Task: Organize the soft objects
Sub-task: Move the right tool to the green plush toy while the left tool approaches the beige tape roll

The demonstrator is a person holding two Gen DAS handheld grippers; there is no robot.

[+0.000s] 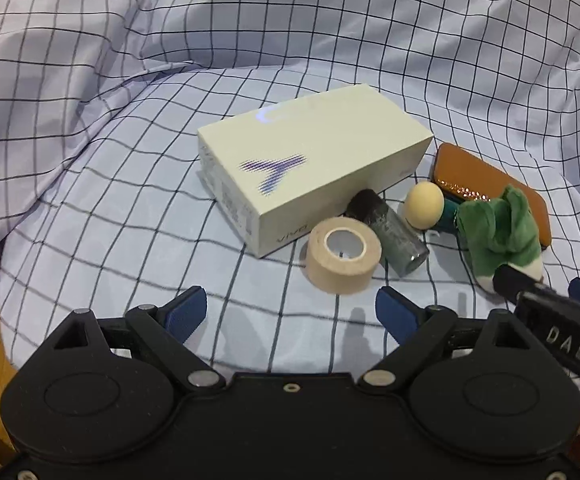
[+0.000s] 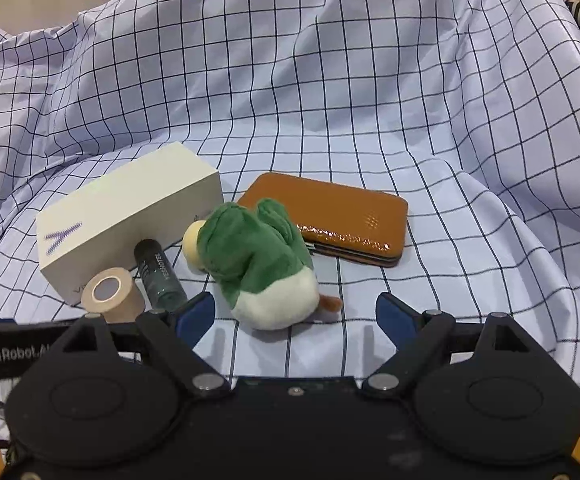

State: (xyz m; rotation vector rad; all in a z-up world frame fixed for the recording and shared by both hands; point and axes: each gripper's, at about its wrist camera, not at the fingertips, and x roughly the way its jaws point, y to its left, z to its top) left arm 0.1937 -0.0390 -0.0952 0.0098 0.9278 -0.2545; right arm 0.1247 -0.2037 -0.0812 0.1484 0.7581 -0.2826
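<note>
Right gripper (image 2: 296, 316), fingers spread, empty, just short of green plush duck (image 2: 258, 264) lying on checked cloth (image 2: 330, 80). Left gripper (image 1: 292, 312) likewise spread, facing tape roll (image 1: 344, 254), bottle (image 1: 394, 236), white box (image 1: 310, 168), brown wallet (image 2: 330, 216).

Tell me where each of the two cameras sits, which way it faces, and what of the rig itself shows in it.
Left wrist: rides the left gripper, looking forward and down at the white box, tape roll and small bottle; its own open blue-padded fingers and the other gripper's tip at right show.
Right wrist: rides the right gripper, facing the green plush toy and brown wallet; its open fingers and a piece of the left gripper at left show.
Shared: all these things on the checked cloth.
</note>
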